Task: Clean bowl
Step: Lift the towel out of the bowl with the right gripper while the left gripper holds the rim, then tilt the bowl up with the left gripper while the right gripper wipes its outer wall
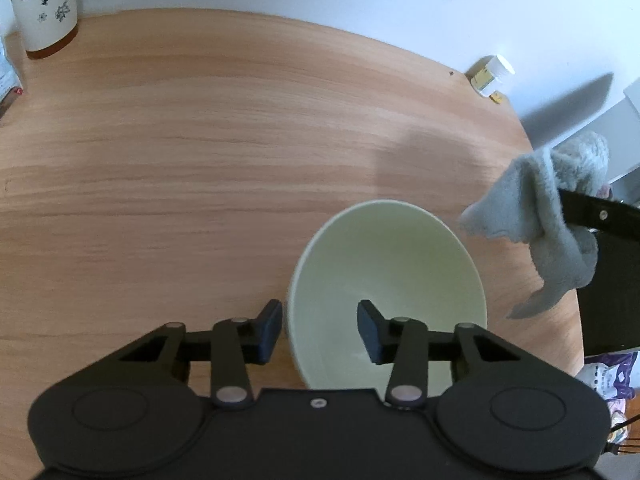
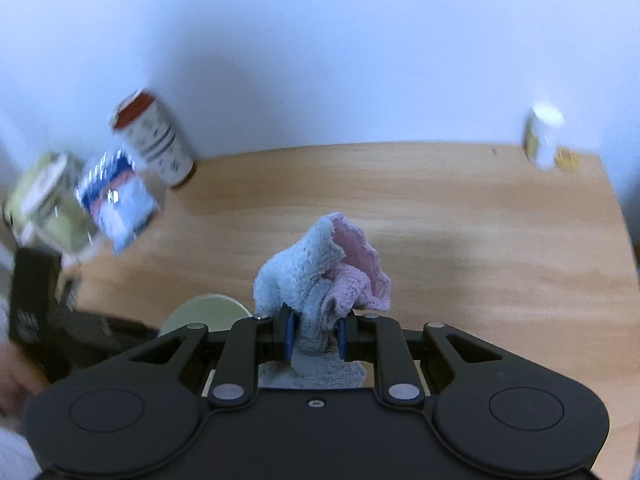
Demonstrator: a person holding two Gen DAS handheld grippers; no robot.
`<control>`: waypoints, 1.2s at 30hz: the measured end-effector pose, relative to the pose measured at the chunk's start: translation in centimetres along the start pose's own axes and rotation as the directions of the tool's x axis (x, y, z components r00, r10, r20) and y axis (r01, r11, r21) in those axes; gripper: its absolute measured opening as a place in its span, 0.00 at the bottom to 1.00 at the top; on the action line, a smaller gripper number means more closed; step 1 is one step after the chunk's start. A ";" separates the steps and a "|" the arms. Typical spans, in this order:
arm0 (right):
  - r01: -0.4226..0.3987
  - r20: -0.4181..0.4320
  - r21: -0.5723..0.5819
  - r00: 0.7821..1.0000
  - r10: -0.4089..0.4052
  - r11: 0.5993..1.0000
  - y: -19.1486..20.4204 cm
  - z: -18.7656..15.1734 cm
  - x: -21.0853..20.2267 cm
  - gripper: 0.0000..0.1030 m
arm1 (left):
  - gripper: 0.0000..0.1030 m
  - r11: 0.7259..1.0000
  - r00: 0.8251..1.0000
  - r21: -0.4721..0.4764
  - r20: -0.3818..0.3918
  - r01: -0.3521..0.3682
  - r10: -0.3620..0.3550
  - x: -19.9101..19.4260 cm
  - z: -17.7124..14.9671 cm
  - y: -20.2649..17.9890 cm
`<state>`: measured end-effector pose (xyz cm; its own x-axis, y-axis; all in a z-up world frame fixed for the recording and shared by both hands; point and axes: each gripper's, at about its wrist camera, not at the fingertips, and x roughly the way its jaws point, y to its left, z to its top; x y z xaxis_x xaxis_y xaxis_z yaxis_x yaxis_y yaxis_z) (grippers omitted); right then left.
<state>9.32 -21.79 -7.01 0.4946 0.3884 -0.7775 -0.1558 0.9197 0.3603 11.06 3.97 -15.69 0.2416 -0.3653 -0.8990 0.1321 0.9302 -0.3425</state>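
A pale green bowl (image 1: 386, 280) sits on the wooden table (image 1: 200, 140). My left gripper (image 1: 320, 330) is open and straddles the bowl's near-left rim: one finger is outside the wall, the other inside the bowl. My right gripper (image 2: 314, 338) is shut on a blue and pink cloth (image 2: 324, 276) and holds it above the table. In the left wrist view the cloth (image 1: 548, 216) hangs just right of the bowl. The bowl's rim (image 2: 208, 312) shows low left in the right wrist view.
A patterned white cup (image 1: 44, 4) stands at the table's far left, with packets (image 2: 116, 200) beside it. A small white-capped bottle (image 1: 492, 74) stands at the far right edge. A wall runs behind the table. The table's right edge is close to the bowl.
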 end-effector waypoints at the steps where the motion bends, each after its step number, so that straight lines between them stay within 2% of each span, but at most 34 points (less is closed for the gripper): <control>1: -0.010 -0.005 0.010 1.000 0.010 1.000 -0.4 -0.1 0.0 0.23 | 0.38 1.000 1.000 -0.001 0.001 0.000 0.000 0.0 -0.1 0.0; 4: -0.020 -0.020 -0.017 1.000 0.020 1.000 -0.9 -0.1 0.0 0.23 | 0.36 1.000 1.000 -0.014 0.019 -0.013 0.013 0.1 -0.4 -0.1; 6: -0.031 -0.027 -0.034 0.999 0.030 0.999 -1.1 -0.3 -0.1 0.22 | 0.21 0.999 0.999 -0.026 0.036 -0.035 0.036 0.1 -0.6 -0.1; 8: -0.049 -0.036 -0.039 0.998 0.047 0.998 -1.4 -0.5 0.0 0.22 | 0.14 0.999 0.998 -0.034 0.046 -0.042 0.043 0.1 -0.9 0.0; 17: -0.086 -0.074 -0.059 0.994 0.082 0.995 -2.4 -0.9 0.6 0.22 | 0.09 0.999 0.990 -0.012 0.131 -0.042 0.043 -0.3 -1.9 -1.0; 23: -0.079 -0.065 -0.043 0.995 0.076 0.996 -2.0 -0.6 1.1 0.22 | 0.09 0.985 0.983 0.156 0.178 -0.068 0.040 -0.8 -1.6 -2.9; 26: -0.092 -0.057 -0.013 0.994 0.091 0.996 -1.2 0.3 1.3 0.22 | 0.11 0.954 0.978 0.284 0.205 -0.095 0.036 -1.4 -1.5 -4.1; 28: -0.121 -0.056 0.004 0.991 0.121 0.993 -0.5 0.9 1.6 0.22 | 0.11 0.915 0.974 0.388 0.226 -0.110 0.021 -1.8 -1.5 -5.0; 33: -0.176 -0.100 0.043 0.979 0.179 0.983 2.1 2.3 3.8 0.23 | 0.11 0.861 0.970 0.494 0.244 -0.119 -0.005 -2.0 -1.6 -5.3; 36: -0.207 -0.161 0.069 0.963 0.215 0.976 4.3 2.8 6.6 0.22 | 0.12 0.836 0.964 0.533 0.265 -0.129 -0.019 -2.3 -1.7 -5.2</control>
<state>14.30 -15.42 -9.12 0.3052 0.5814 -0.7542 -0.1953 0.8134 0.5480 8.21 0.08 -12.30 0.4848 -0.3798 -0.7879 0.5914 0.8060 -0.0246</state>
